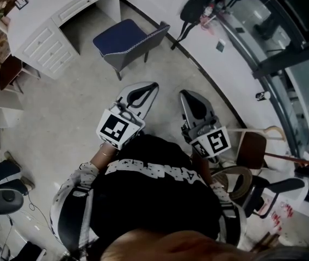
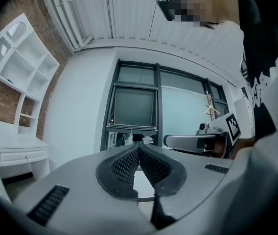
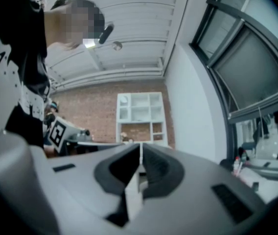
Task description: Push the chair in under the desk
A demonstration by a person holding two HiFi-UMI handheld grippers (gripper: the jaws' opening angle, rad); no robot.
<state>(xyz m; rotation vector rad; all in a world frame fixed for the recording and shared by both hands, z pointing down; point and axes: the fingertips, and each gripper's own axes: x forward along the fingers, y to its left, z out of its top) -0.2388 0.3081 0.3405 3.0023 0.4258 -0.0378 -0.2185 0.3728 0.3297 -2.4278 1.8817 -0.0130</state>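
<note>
I'm looking down on a pale grey floor (image 1: 62, 124) with a white table (image 1: 51, 10) in the far left corner, drawers on its left half and an open kneehole on its right. The chair (image 1: 124, 39), blue seat and grey patterned sides, stands on the floor just outside that kneehole. It is close to the table but not under it, with its back on the side away from the table. My left claw (image 1: 152, 86) and right claw (image 1: 185, 94) hang side by side well short of the table, with the chair between them and it. They touch neither. Each claw's jaws are pressed together at the tips with nothing between them.
</note>
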